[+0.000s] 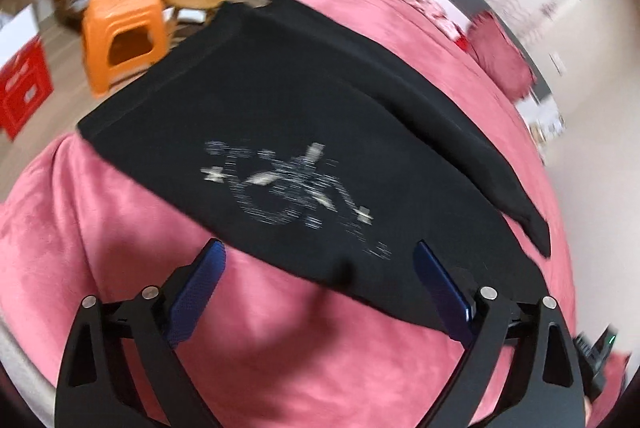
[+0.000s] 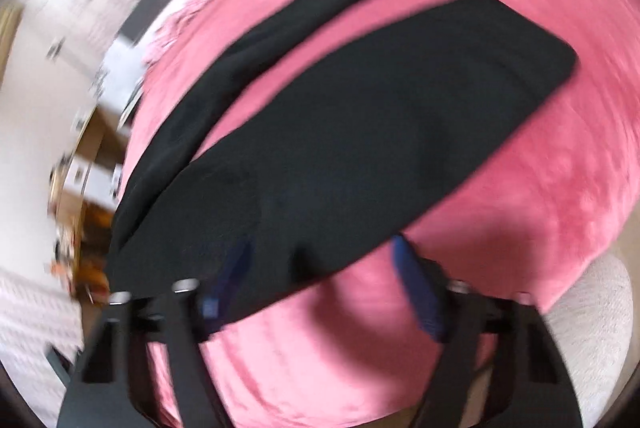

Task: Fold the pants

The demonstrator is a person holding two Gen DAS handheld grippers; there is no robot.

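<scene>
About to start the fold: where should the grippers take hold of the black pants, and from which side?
Grip the near edge of the black pants, coming in low over the pink blanket. That edge lies flat and free just ahead of the left gripper and right gripper, whose jaws already straddle it, so each can likely pinch a corner.

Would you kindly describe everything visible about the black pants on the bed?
The black pants lie flat on a pink plush blanket, made of soft, matte fabric. A blurred white print marks the wide part. In the right wrist view the two legs spread apart with pink showing between them. The near edge sits between each hand-held gripper's open blue fingers, though blur hides whether anything touches.
</scene>
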